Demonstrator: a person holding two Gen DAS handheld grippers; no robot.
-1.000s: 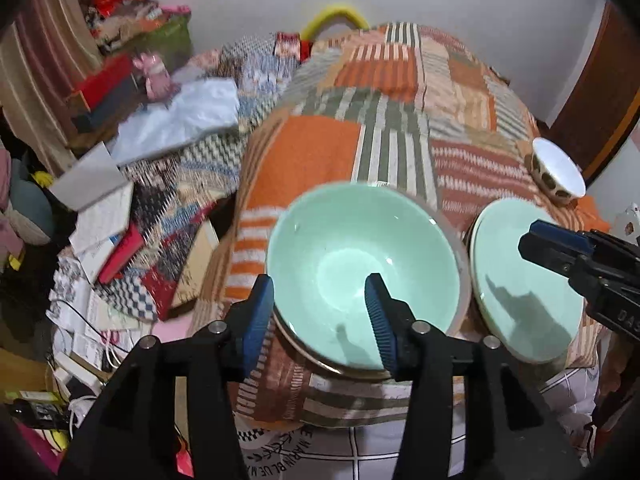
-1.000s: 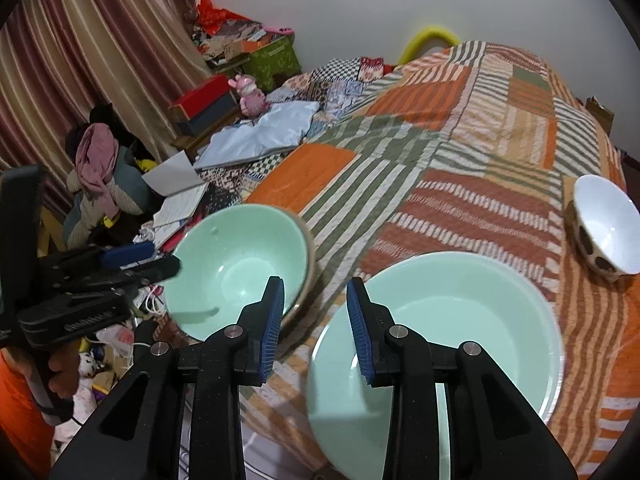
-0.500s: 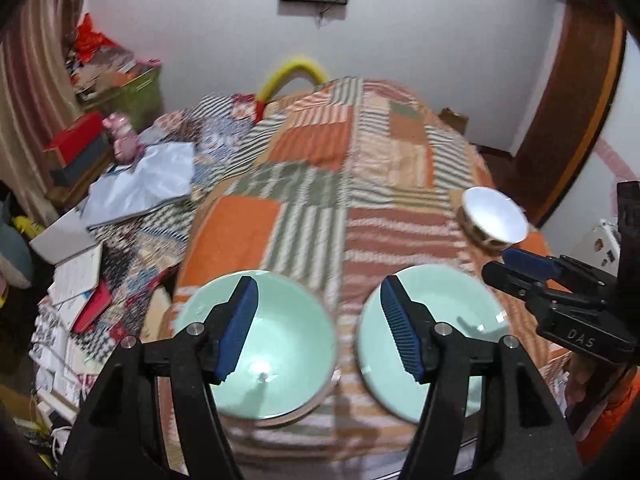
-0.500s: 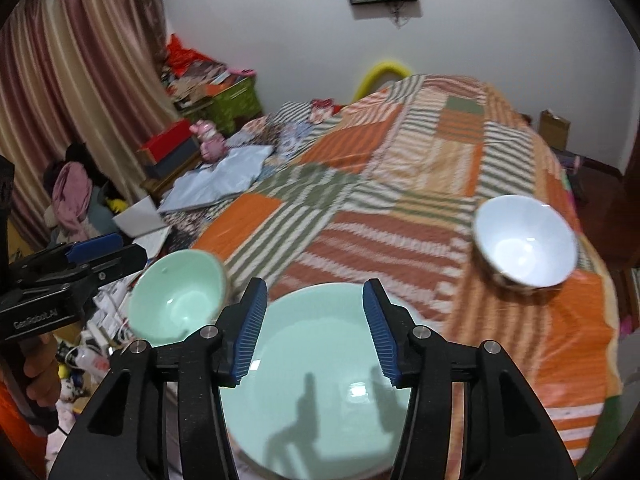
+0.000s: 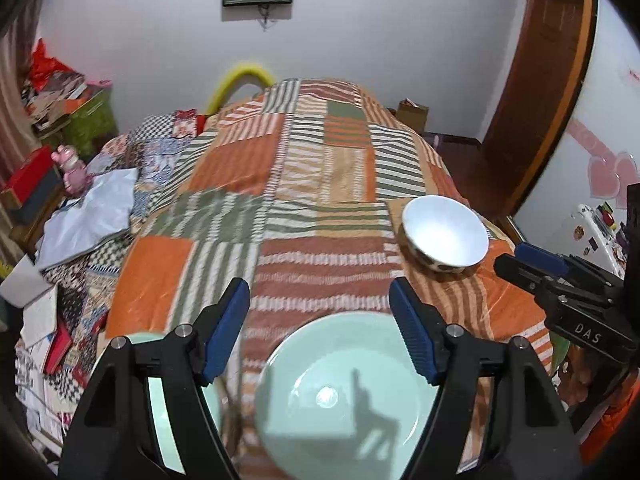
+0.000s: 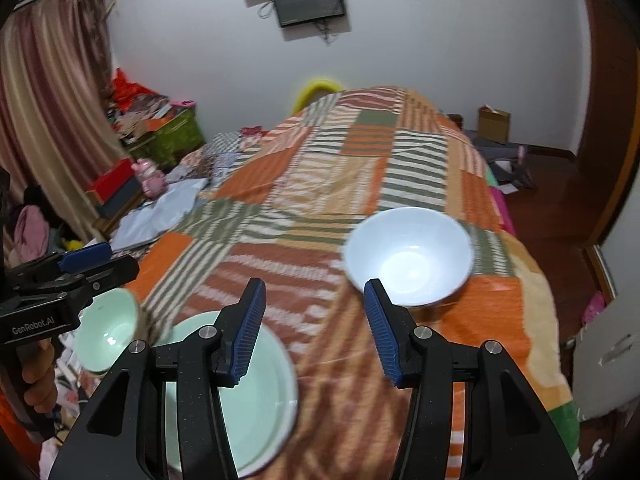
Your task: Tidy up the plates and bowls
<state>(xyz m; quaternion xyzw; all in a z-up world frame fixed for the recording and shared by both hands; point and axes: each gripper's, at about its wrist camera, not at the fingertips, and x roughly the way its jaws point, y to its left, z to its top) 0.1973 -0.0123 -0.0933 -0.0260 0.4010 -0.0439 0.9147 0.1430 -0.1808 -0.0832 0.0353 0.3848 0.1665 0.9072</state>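
Note:
A mint green plate (image 5: 344,396) lies at the near edge of the patchwork bedspread (image 5: 312,208), with a mint green bowl (image 5: 160,400) to its left. A white bowl with a patterned outside (image 5: 444,236) sits further back on the right. My left gripper (image 5: 320,328) is open and empty above the plate. My right gripper (image 6: 312,328) is open and empty, between the plate (image 6: 256,404) and the white bowl (image 6: 408,256). The green bowl (image 6: 108,332) shows at the left, partly behind the left gripper (image 6: 80,268).
The bed fills the middle. Papers, books, a red box (image 5: 28,176) and a pink toy (image 5: 74,168) clutter the floor at the left. A wooden door (image 5: 540,88) and a cardboard box (image 6: 494,124) stand at the right. A screen (image 6: 308,0) hangs on the far wall.
Both grippers have opened wider and lifted back and to the right. The left one moved from over the green bowl to over the plate; the right one now faces the white bowl.

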